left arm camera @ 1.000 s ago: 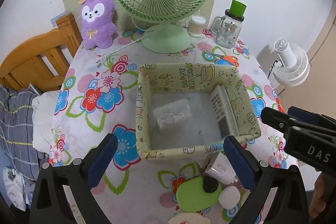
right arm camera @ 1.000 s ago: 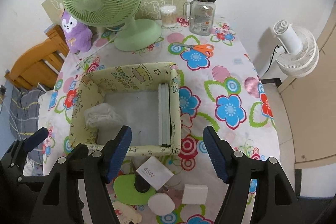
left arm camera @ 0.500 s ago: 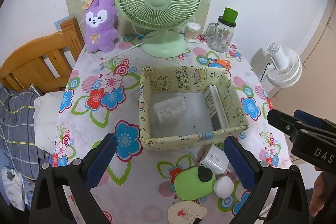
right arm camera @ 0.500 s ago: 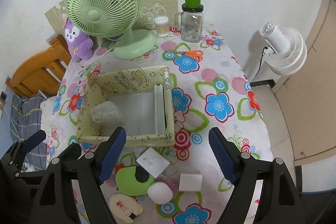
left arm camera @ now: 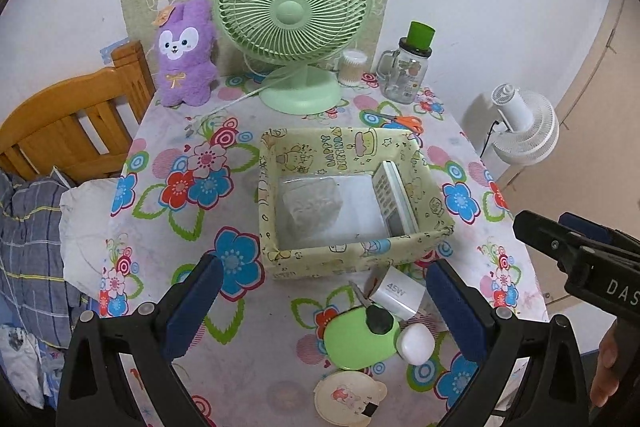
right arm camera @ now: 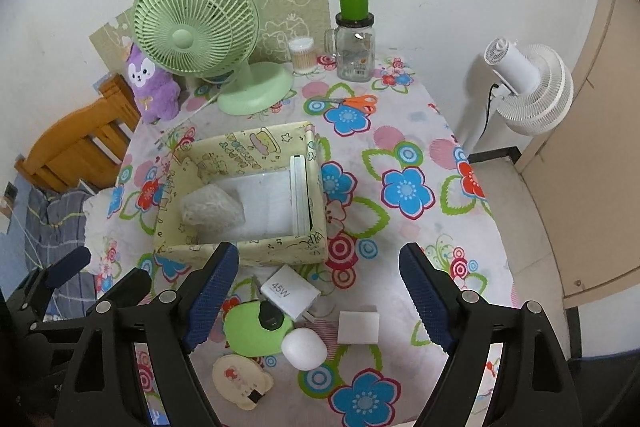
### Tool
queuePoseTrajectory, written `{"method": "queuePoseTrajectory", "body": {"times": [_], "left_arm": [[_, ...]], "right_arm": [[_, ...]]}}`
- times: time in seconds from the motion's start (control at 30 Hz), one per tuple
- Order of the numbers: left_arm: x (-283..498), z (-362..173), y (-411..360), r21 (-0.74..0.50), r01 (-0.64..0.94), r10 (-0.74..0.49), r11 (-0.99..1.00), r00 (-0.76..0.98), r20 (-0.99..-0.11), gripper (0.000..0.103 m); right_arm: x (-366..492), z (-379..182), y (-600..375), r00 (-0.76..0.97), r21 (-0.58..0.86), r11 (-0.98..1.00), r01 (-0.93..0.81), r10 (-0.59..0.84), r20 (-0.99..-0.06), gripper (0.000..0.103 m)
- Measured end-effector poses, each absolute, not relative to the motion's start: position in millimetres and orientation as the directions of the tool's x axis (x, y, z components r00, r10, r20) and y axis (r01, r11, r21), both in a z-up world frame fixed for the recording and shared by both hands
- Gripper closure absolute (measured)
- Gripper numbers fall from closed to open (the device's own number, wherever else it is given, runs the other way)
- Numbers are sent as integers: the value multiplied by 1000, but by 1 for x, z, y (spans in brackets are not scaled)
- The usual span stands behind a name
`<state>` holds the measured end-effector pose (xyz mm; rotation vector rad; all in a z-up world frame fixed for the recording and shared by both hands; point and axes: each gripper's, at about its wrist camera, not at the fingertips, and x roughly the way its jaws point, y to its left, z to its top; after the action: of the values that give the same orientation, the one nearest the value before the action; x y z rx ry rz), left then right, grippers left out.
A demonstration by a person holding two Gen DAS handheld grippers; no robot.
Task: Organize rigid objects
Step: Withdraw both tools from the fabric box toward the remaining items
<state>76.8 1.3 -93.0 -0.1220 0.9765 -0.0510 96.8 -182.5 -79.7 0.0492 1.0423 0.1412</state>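
Inside the cartoon-printed box [right arm camera: 280, 251], a white remote [right arm camera: 299, 193] on edge (both grippers' fingers [right arm camera: 214, 283] wide, empty)

One storage box [right arm camera: 244, 251] sits mid-table, holding two things: one remote control [right arm camera: 299, 193] and one clear bag [right arm camera: 212, 207]. Near the table's front edge lie six small items, including one white charger [right arm camera: 290, 293]. Two fans: one green fan [right arm camera: 196, 35] on the table, one white fan [right arm camera: 528, 87] beside it.
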Motion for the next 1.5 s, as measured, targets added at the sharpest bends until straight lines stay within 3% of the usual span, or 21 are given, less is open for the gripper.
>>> {"method": "queuePoseTrajectory", "body": {"times": [0.47,1.03,1.5], "left_arm": [[70,-111,-8,-119,26,-114,993,545,-831,1],[59,-164,-21,-188,-59,-132,980,511,-849,1],[39,-198,-24,-163,-90,-94,982,514,-853,1]], "right_arm": [[83,-94,-188,502,102,992,-73,125,-856,18],[86,-139,-190,487,114,969,-219,210,-848,18],[75,-182,-189,477,135,954,-269,254,-841,18]]}}
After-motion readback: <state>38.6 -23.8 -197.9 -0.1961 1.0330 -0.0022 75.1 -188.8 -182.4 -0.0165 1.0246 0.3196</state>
